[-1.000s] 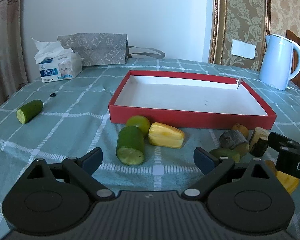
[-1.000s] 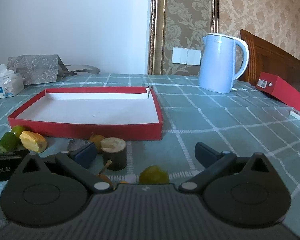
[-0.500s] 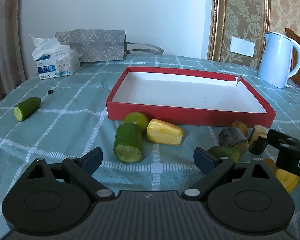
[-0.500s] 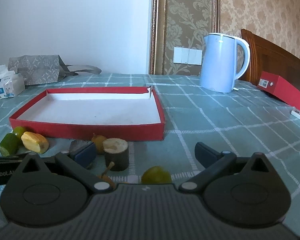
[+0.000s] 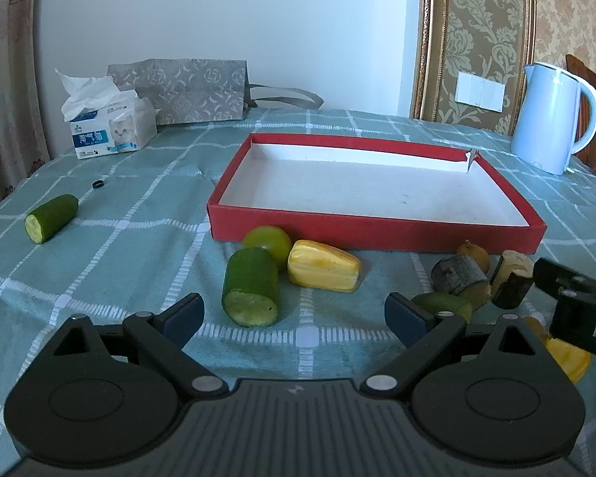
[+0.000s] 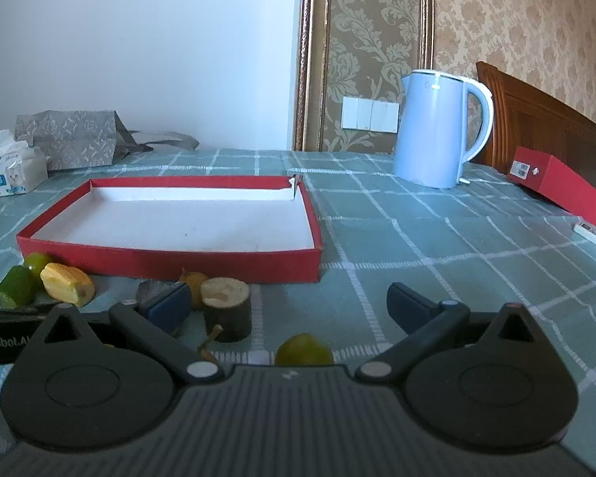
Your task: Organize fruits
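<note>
Left gripper jaws spread wide, nothing between them, low over the checked green tablecloth. Just ahead of it a cut cucumber chunk, cut face toward camera; a yellow ridged fruit piece and a round green fruit touch it from behind, all just in front of the tray wall. Right gripper also wide open, holding nothing. Between its fingers a small green fruit right at the gripper body, a stemmed piece partly hidden beside it. Further in, a wood-like stump, a grey bark-like chunk partly blocked by the left finger, and a small brownish-yellow fruit behind them, near the tray front. Another yellow piece sits under the right gripper in the left view, mostly hidden.

Red tray, white inside, nothing in it; far right corner torn. No fruit inside, all lie outside along its front wall.

Far left: a second cucumber piece well apart, small black ring, tissue box, grey patterned bag. Far right: pale blue kettle, red box.
</note>
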The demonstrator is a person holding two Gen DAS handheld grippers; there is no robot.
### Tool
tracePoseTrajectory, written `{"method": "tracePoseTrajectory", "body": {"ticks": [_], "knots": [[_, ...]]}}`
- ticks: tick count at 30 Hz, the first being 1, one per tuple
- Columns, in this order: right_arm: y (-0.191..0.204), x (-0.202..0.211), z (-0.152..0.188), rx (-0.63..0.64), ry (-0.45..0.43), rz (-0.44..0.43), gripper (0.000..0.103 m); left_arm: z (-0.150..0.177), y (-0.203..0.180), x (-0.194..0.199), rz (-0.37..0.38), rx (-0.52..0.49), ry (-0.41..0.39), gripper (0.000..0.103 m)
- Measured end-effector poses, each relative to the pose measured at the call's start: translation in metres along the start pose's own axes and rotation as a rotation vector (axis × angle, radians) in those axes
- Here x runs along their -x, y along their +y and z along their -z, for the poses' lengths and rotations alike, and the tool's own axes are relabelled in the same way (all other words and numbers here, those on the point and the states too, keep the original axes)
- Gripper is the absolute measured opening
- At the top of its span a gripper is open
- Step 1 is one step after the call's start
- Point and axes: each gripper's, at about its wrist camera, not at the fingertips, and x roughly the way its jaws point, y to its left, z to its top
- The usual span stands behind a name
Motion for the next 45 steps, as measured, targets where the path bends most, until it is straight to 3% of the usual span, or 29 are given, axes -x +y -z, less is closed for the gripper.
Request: {"method": "tracePoseTrajectory", "body": {"ticks": [38, 45], "knots": [[-0.003, 0.001, -0.001, 0.002, 0.003, -0.03, 0.103, -0.001, 0.005, 0.0, -0.009, 0.007, 0.006, 0.098], [-0.008, 0.003, -0.005, 0.002, 0.014, -0.048, 0.103, -0.001, 0.022, 0.006, 0.004, 0.01, -0.004, 0.098]]}}
